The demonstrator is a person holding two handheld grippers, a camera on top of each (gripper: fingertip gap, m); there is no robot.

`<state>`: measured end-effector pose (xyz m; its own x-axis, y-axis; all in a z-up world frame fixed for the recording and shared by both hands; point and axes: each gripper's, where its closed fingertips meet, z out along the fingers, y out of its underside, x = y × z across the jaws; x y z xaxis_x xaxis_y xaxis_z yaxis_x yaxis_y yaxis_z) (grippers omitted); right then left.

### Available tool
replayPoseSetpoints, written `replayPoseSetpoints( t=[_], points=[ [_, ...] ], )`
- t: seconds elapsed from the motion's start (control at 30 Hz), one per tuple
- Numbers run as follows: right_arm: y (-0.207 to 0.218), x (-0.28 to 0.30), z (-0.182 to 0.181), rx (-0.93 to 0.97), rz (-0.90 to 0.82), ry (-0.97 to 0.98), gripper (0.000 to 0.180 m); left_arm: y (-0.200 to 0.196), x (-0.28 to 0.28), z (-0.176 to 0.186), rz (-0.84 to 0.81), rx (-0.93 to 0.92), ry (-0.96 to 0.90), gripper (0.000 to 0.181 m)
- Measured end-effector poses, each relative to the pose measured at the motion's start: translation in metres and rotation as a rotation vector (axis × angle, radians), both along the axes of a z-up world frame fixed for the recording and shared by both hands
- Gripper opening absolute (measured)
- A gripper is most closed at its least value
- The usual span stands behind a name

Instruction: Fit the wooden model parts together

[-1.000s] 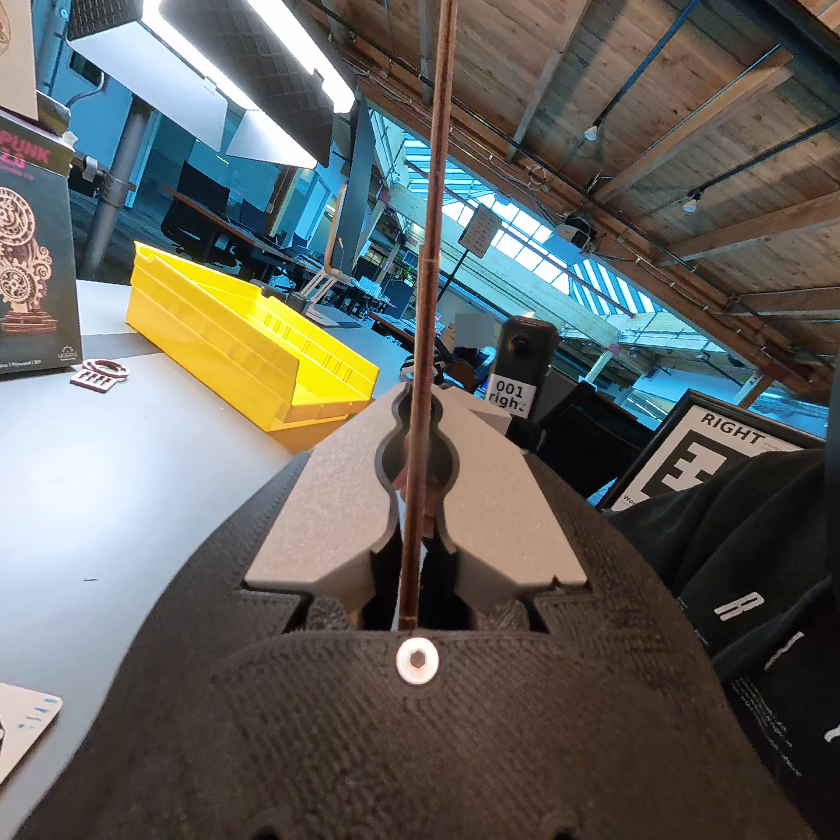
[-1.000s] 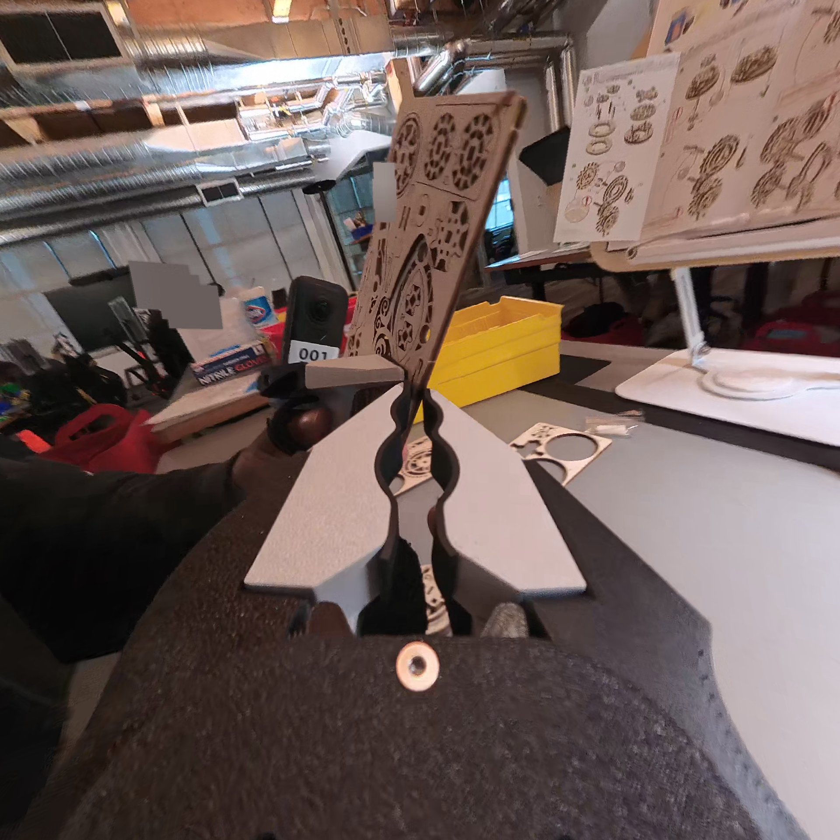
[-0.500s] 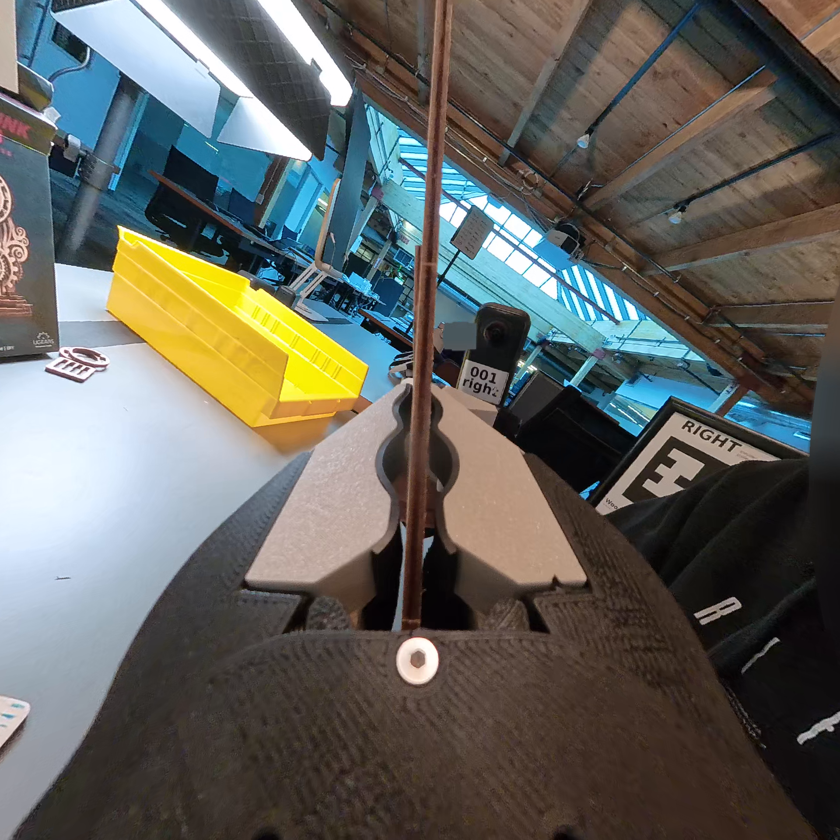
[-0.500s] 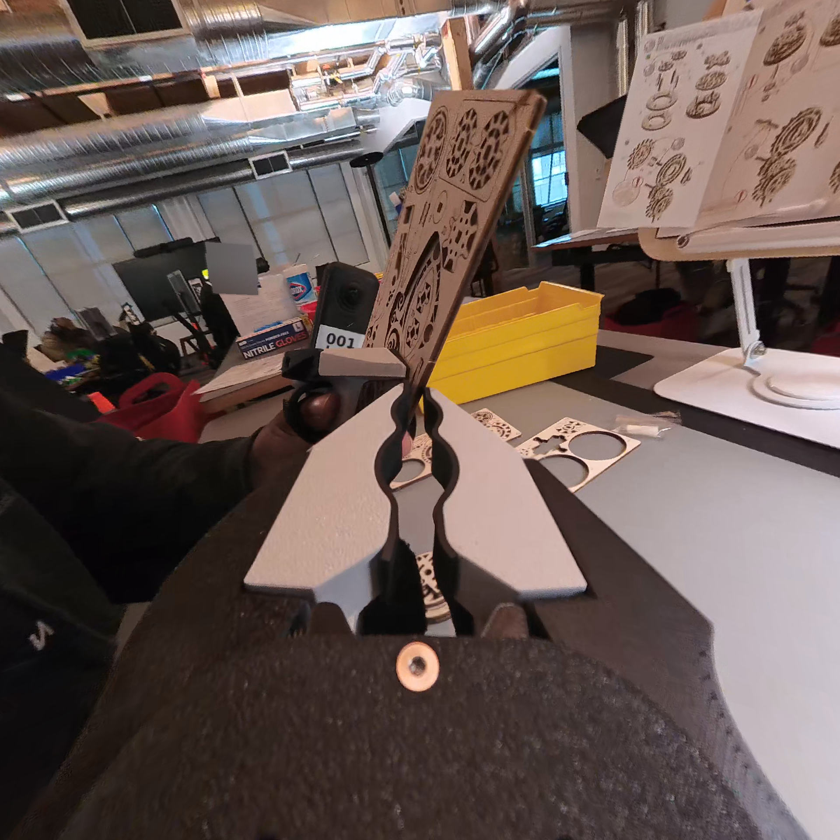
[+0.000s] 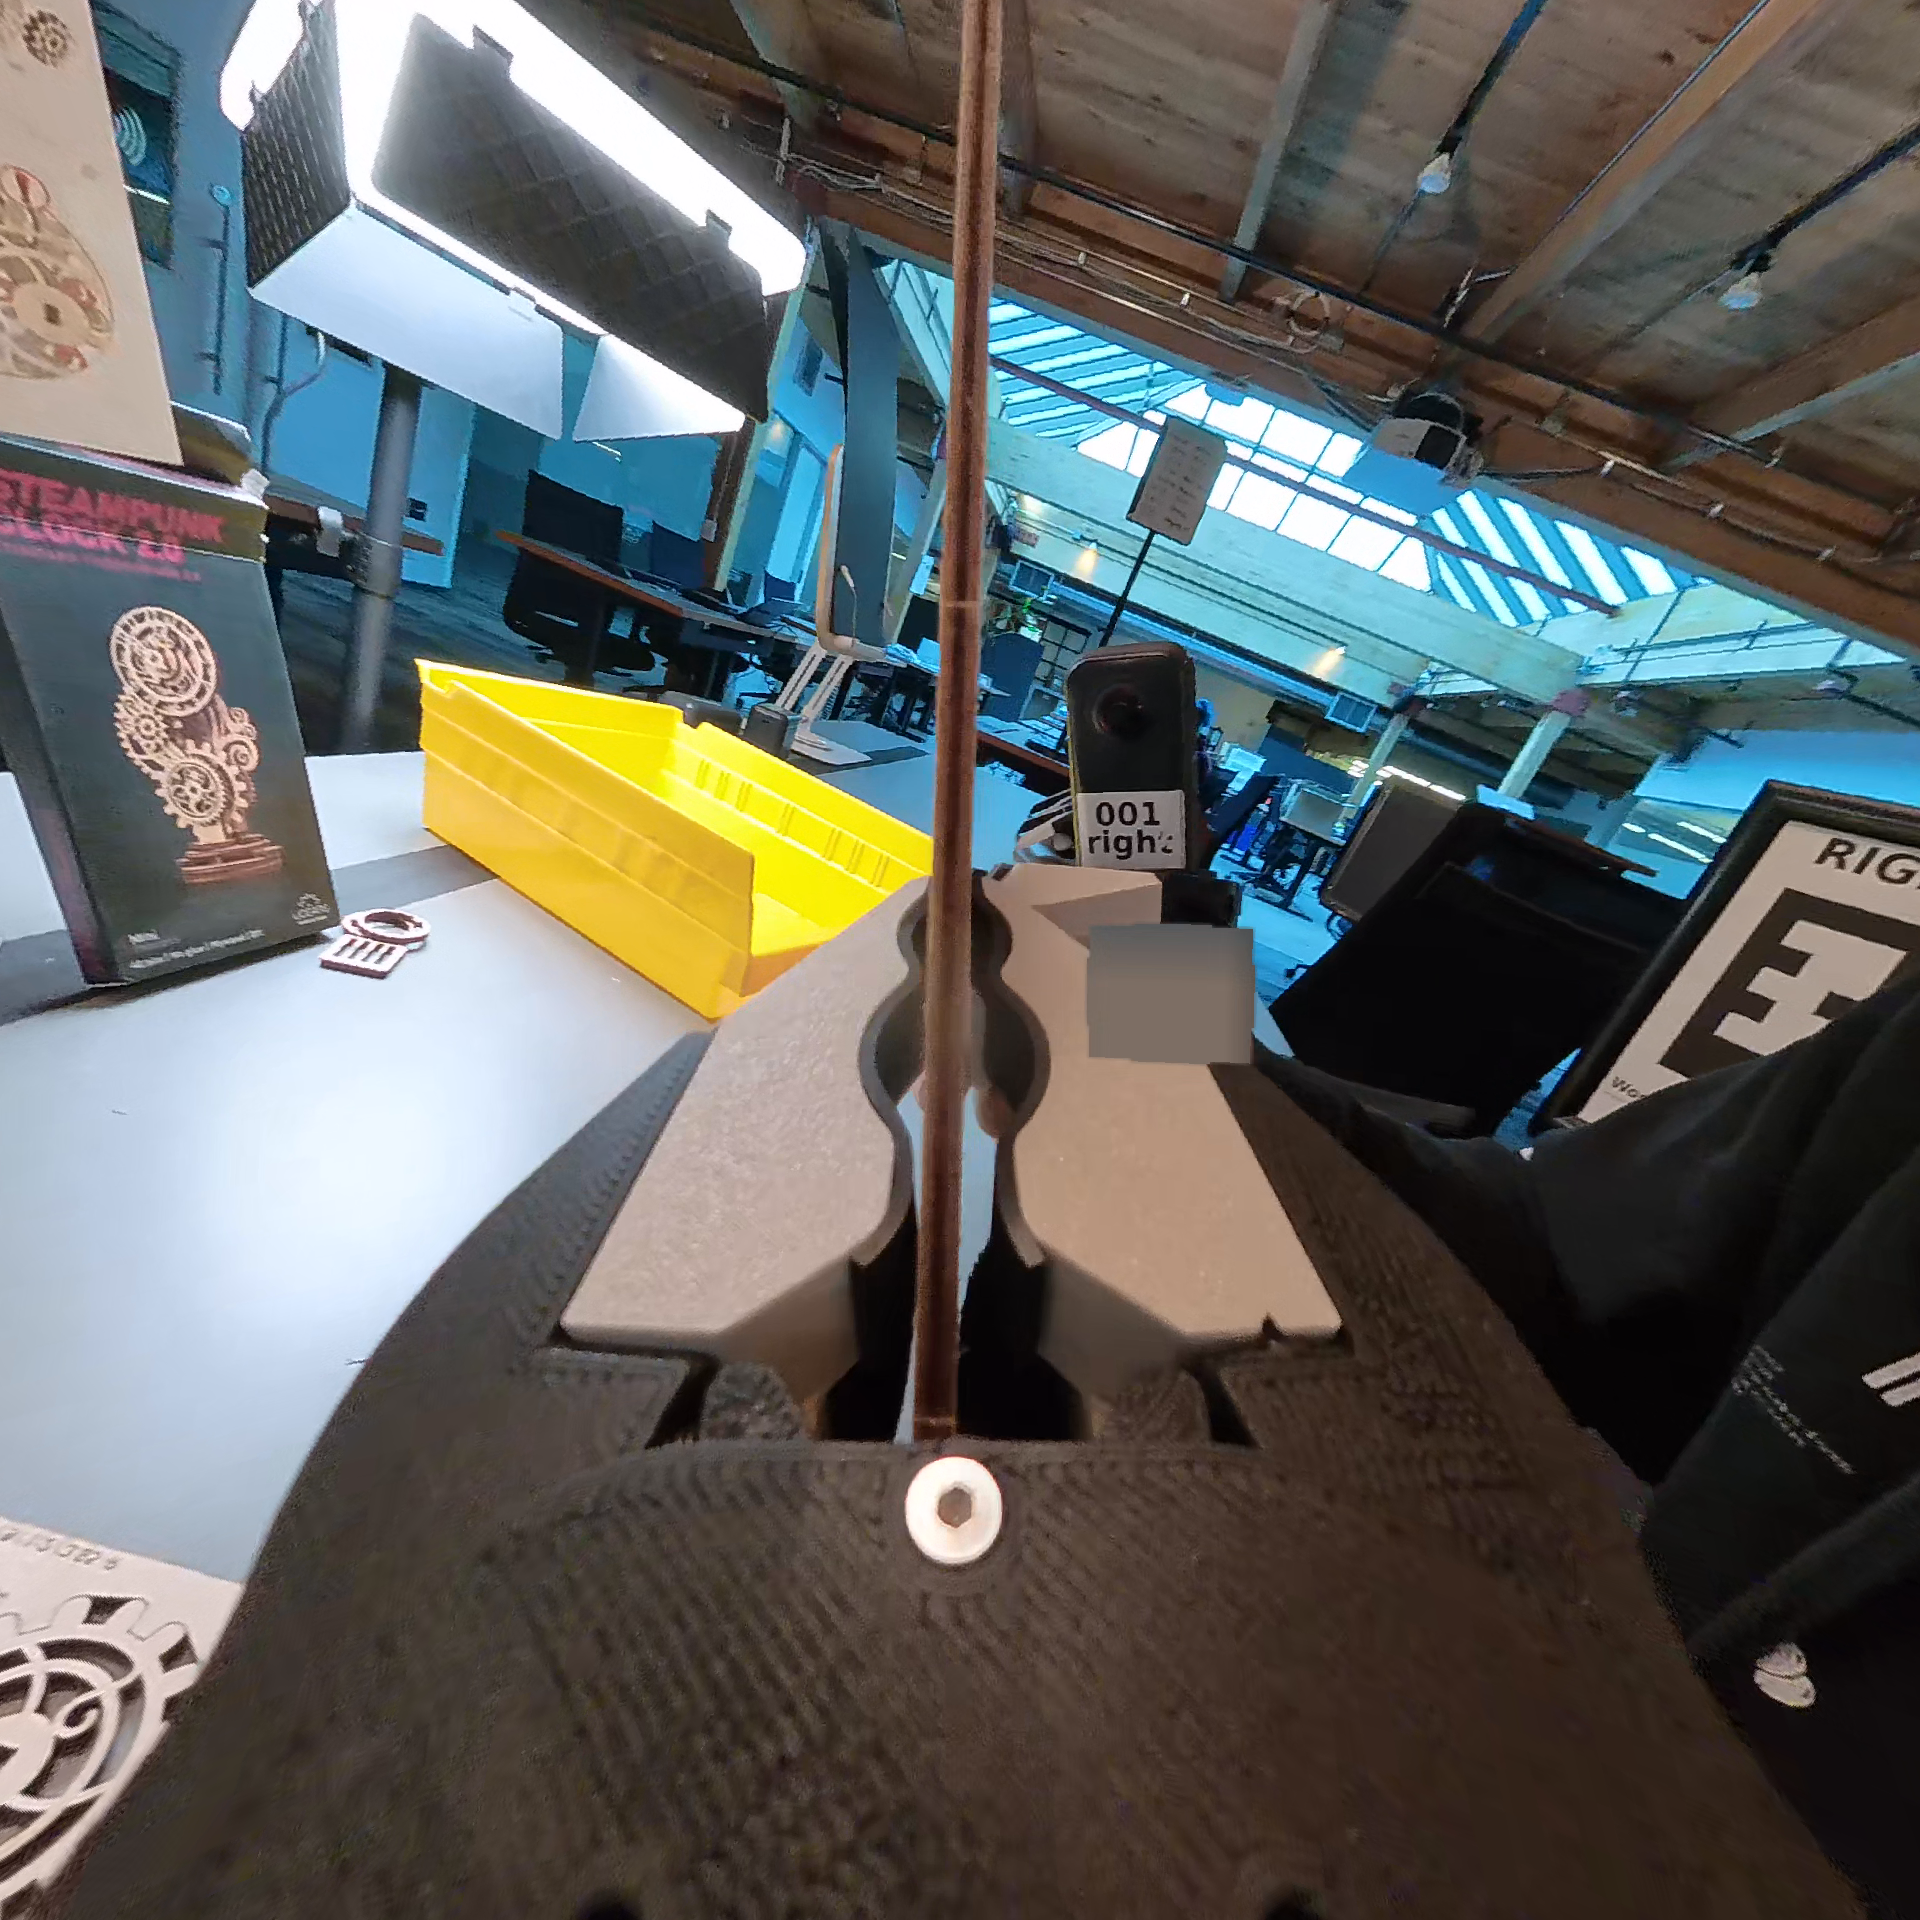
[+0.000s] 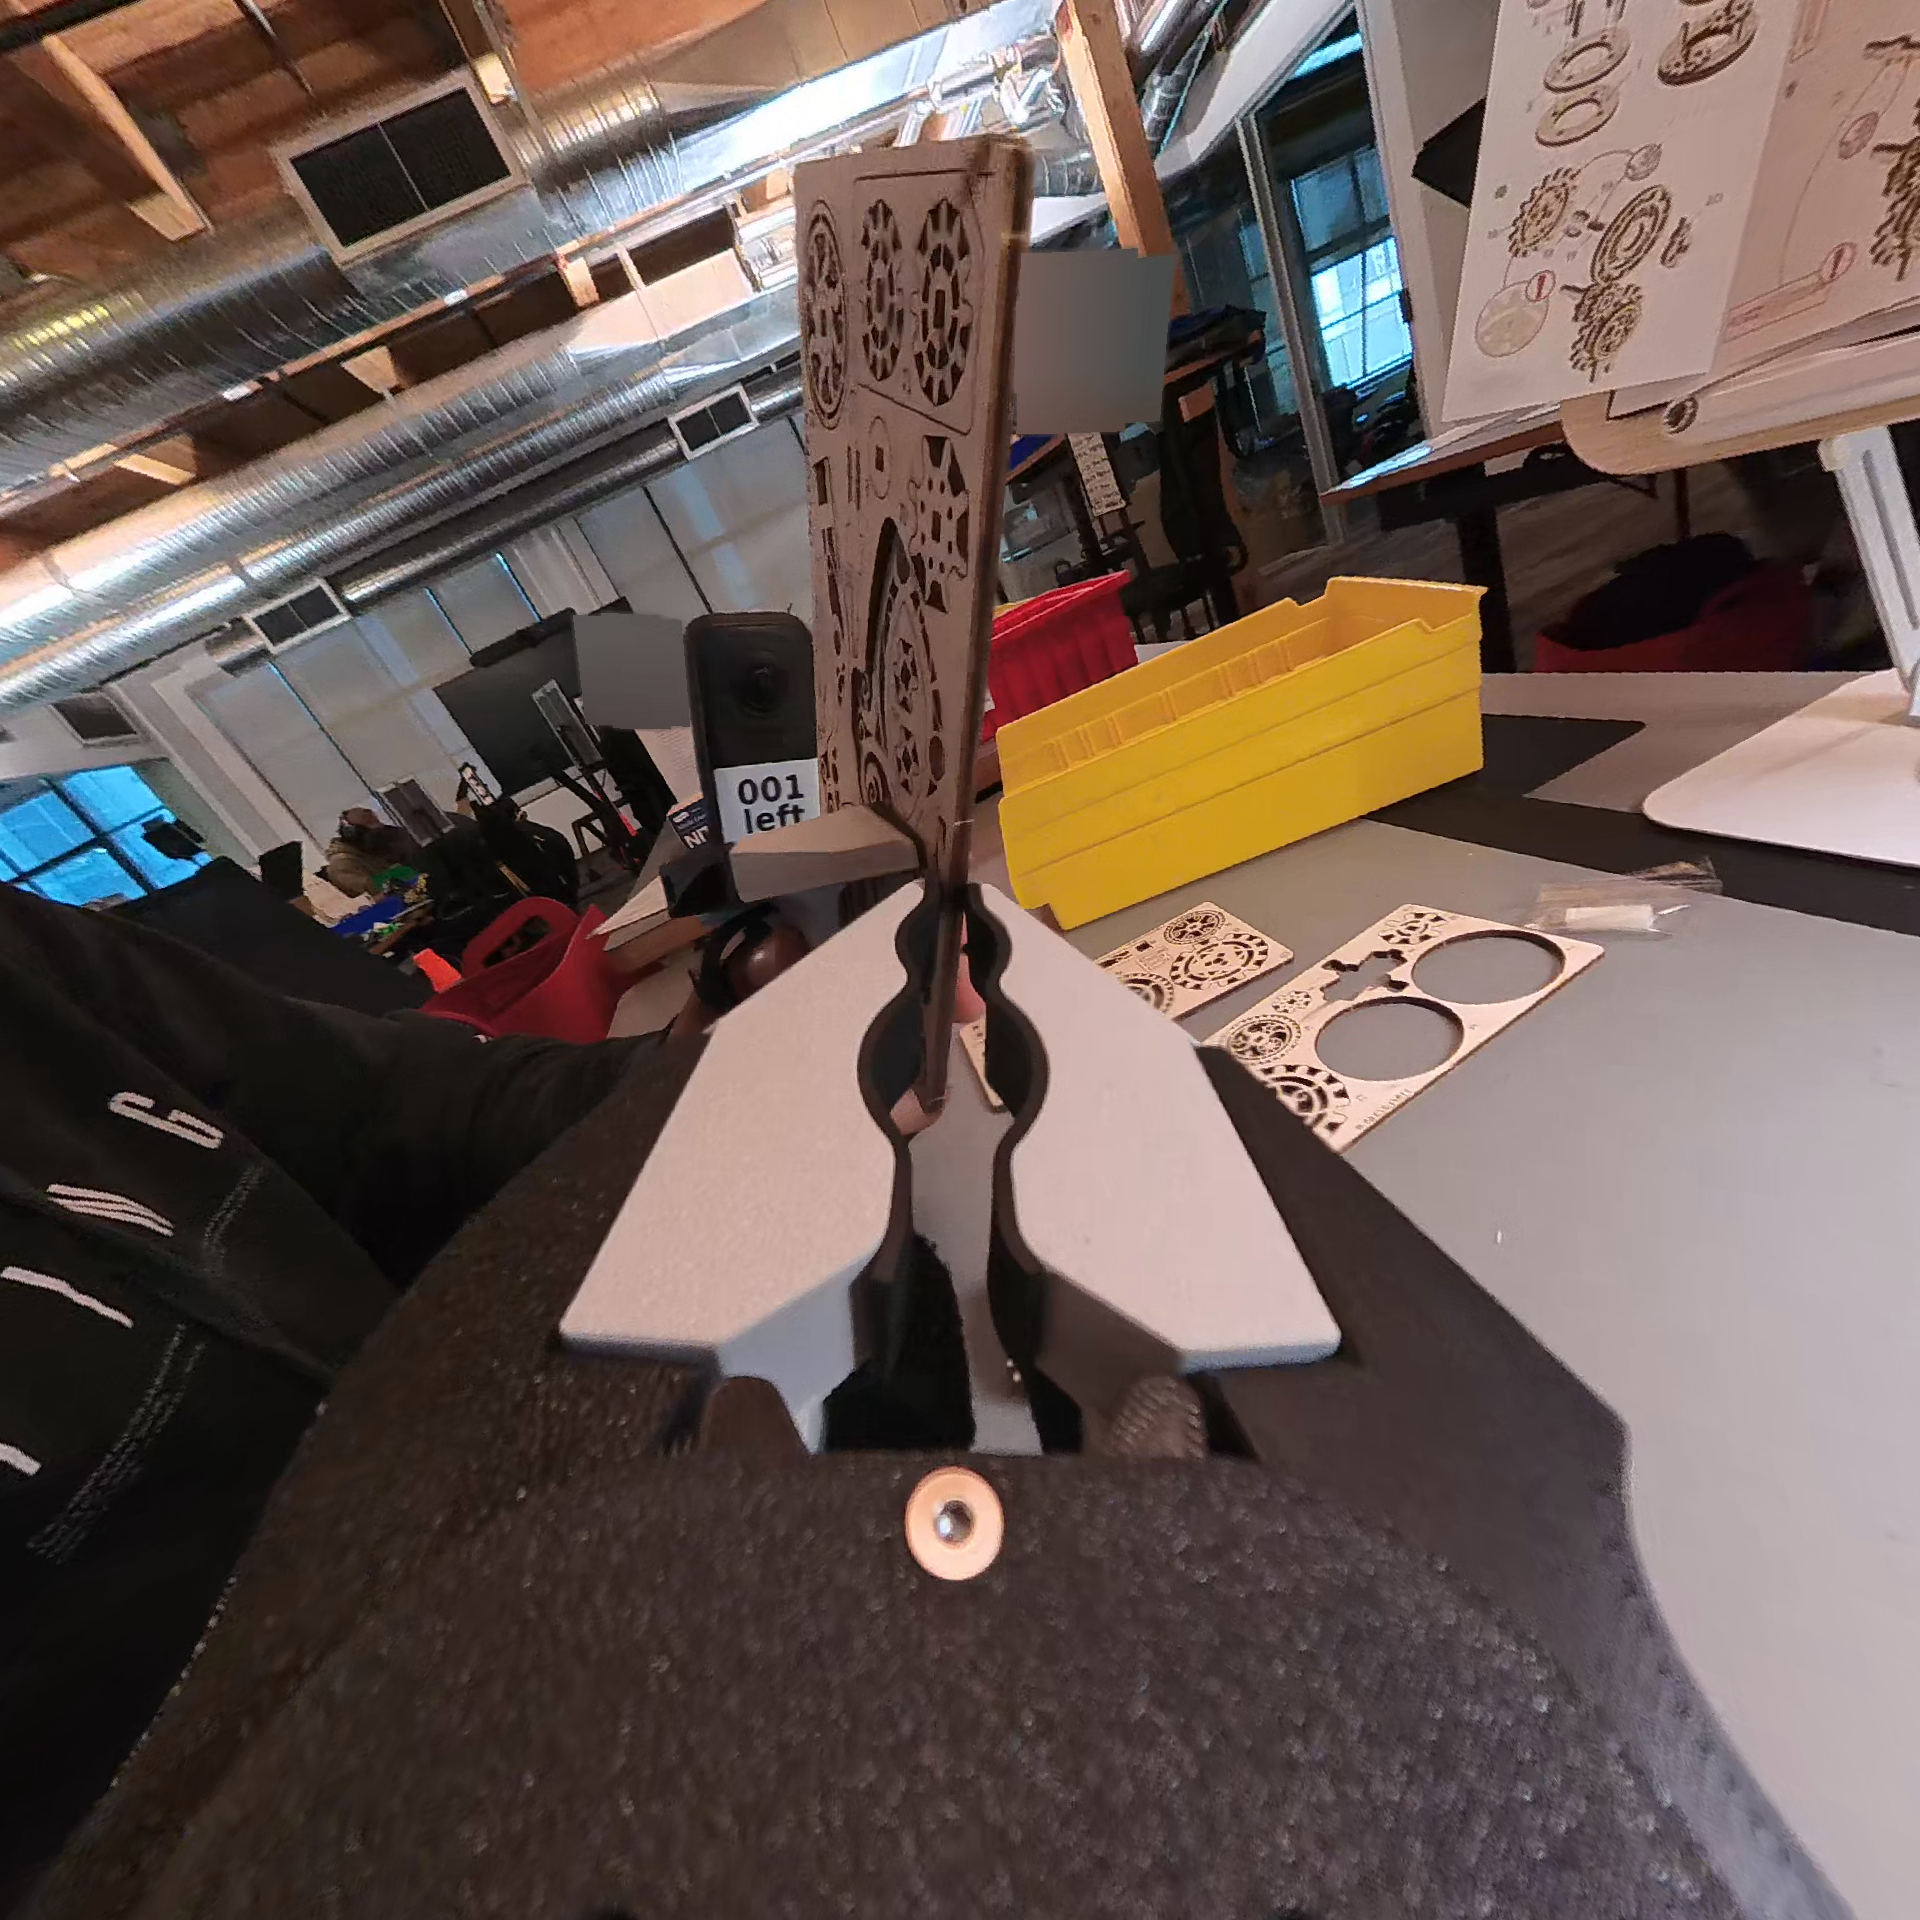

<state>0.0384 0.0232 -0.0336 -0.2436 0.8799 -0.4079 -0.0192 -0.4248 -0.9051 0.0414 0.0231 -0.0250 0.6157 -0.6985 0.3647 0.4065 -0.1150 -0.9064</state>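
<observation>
**Laser-cut sheet held on edge between two grippers**

Nearest the observer, the left gripper is clenched on the wooden parts sheet; in its own view the sheet appears only as a thin dark edge running straight up between the grey fingers and out past the top of the frame. The sheet's long axis therefore runs along the gripper's fingers, its flat faces turned to either side. In the right wrist view the right gripper meets the same sheet at its lower corner, the jaws drawn close around the edge; whether they pinch it firmly or merely enclose it cannot be told. From here the uncut gears and wheels on the sheet's face are visible, tilted slightly. The left gripper's finger shows just beyond, touching the sheet from the left.

Judged from this arrangement, the left gripper carries the sheet and the right is the nearer one for working a part loose.

Farther off on the grey table lie two spent sheets, then a yellow bin.
</observation>
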Motion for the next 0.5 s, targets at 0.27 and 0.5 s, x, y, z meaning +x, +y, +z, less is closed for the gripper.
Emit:
replayPoseSetpoints(
  t=[0.27, 0.5],
  points=[
    [0.0039, -0.0043, -0.0013, 0.073, -0.115, -0.029, 0.002, 0.0019, -0.0036, -0.0006, 0.072, 0.026, 0.053, 0.001],
    [0.0065, -0.0067, 0.0010, 0.222, -0.292, -0.020, 0.003, 0.0018, -0.0060, 0.0014, 0.125, 0.044, 0.063, 0.002]
  ],
)
